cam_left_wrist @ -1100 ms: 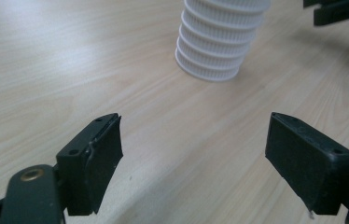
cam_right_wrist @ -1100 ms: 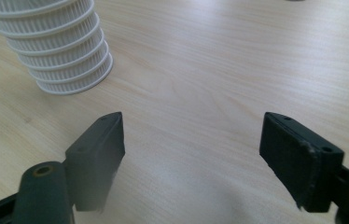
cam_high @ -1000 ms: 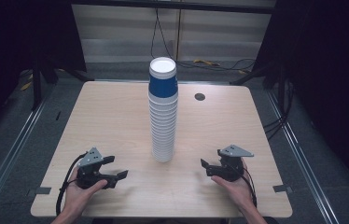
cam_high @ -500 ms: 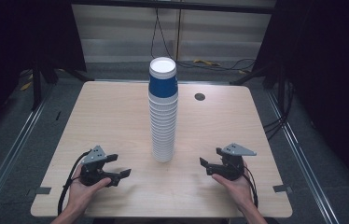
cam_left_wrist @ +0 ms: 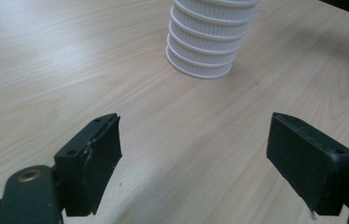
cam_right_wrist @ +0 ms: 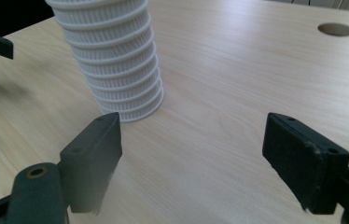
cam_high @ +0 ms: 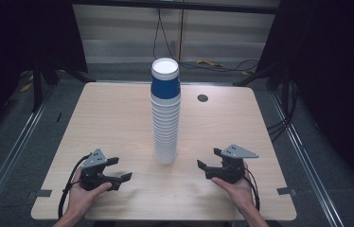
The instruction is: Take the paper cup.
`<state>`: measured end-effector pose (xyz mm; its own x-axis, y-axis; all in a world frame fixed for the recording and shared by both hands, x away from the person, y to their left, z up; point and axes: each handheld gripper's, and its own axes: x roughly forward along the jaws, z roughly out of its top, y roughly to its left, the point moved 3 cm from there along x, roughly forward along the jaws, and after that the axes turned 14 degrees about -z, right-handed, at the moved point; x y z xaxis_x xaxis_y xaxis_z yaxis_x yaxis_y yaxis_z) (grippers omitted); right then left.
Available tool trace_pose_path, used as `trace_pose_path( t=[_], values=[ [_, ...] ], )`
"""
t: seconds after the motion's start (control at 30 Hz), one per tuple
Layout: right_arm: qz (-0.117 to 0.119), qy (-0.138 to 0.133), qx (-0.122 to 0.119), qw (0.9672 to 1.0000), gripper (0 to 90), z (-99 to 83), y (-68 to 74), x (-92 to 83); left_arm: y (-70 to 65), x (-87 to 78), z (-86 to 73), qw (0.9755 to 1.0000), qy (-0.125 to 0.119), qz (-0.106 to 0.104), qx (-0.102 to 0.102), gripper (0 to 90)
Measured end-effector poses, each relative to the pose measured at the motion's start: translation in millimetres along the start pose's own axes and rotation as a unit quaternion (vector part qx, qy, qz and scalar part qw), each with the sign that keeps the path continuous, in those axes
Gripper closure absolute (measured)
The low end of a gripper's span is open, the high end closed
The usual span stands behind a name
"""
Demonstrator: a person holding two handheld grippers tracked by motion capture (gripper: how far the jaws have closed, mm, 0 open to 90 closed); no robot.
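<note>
Standing near the middle of the light wooden worktop [cam_high: 118,123] is a tall stack of paper cups [cam_high: 165,118], upside down, the rims stepped one below another. The uppermost cup is blue with a white base facing up; those under it are white and finely ribbed. The stack's lowest rim rests flat on the wood.

Near the front edge, the left tool [cam_high: 118,170] sits in the person's left hand [cam_high: 83,194], low over the wood and angled toward the stack. In the left gripper view its two black pads [cam_left_wrist: 93,158] stand wide apart with bare wood between them, and the foot of the stack [cam_left_wrist: 205,51] is ahead, well apart from them.

The right tool [cam_high: 208,161] is in the right hand [cam_high: 234,189] on the other side, also near the front edge, with a grey three-cornered plate [cam_high: 239,151] on top. Its jaws have just been opening; in the right gripper view they are spread wide with nothing between them, the pads [cam_right_wrist: 98,154] hovering above bare wood. The stack's lower cups [cam_right_wrist: 116,70] rise ahead and to the left in that view, near but not touching.

A round cable hole [cam_high: 202,98] lies in the worktop behind and to the right of the stack. Black cables [cam_high: 68,189] trail from both tools toward the person. The stack stands between the two tools, farther from the person than either.
</note>
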<state>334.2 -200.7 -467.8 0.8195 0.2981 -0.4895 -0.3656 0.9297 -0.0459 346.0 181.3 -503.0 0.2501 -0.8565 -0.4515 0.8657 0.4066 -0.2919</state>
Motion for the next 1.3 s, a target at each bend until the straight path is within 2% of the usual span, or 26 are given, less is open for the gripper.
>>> trace_pose_path(
  t=[0.07, 0.1, 0.13, 0.2, 0.4, 0.47, 0.57, 0.67, 0.8, 0.93, 1.2, 1.3],
  values=[
    [0.001, -0.015, -0.001, 0.9999, 19.8, 11.0, 2.7, -6.8, -0.1, -0.1, -0.1, 1.0000, 0.000, -0.001, 0.003, 17.6],
    [0.001, -0.015, -0.001, 0.9999, 19.8, 11.0, 2.7, -6.8, -0.3, -0.1, 0.0, 1.0000, -0.001, -0.002, 0.002, 17.6],
    [-0.009, -0.020, -0.002, 0.9998, 18.9, 15.5, 3.0, -9.6, -0.3, 0.1, 0.4, 1.0000, -0.003, -0.002, 0.000, 17.6],
    [-0.003, -0.028, 0.008, 0.9996, 17.0, 23.0, 4.3, -13.6, 0.1, 0.9, 0.9, 1.0000, -0.002, 0.002, 0.001, 17.6],
    [0.004, -0.031, 0.001, 0.9995, 17.5, 36.7, 8.2, -12.5, -1.3, 2.9, 0.9, 1.0000, 0.002, -0.003, 0.000, 17.6],
    [0.005, -0.036, -0.010, 0.9993, 17.6, 40.5, 9.2, -11.9, -1.9, 2.7, 0.9, 1.0000, 0.002, -0.005, 0.004, 17.6],
    [0.014, -0.048, -0.013, 0.9987, 19.1, 51.3, 10.9, -13.6, -4.1, 1.1, -0.2, 1.0000, 0.002, -0.005, 0.004, 17.6],
    [0.024, -0.045, -0.014, 0.9986, 21.7, 61.5, 12.2, -14.9, -4.8, 1.2, 0.5, 1.0000, 0.000, -0.005, 0.005, 17.6],
    [0.021, -0.045, -0.015, 0.9987, 21.7, 71.0, 14.3, -15.6, -4.7, 3.0, 0.5, 0.9999, 0.004, -0.008, 0.006, 17.6],
    [0.010, -0.062, -0.015, 0.9979, 20.4, 87.9, 14.2, -18.5, -4.3, 3.1, 0.1, 0.9999, 0.006, -0.007, 0.009, 17.6],
    [0.041, -0.077, -0.016, 0.9961, 18.6, 108.9, 18.3, -21.2, -2.7, 3.5, -0.7, 0.9999, 0.004, -0.015, 0.000, 16.8],
    [0.049, -0.093, -0.013, 0.9944, 18.2, 123.6, 16.9, -24.6, -2.5, 2.8, -0.9, 0.9999, 0.003, -0.016, -0.002, 16.3]
  ],
)
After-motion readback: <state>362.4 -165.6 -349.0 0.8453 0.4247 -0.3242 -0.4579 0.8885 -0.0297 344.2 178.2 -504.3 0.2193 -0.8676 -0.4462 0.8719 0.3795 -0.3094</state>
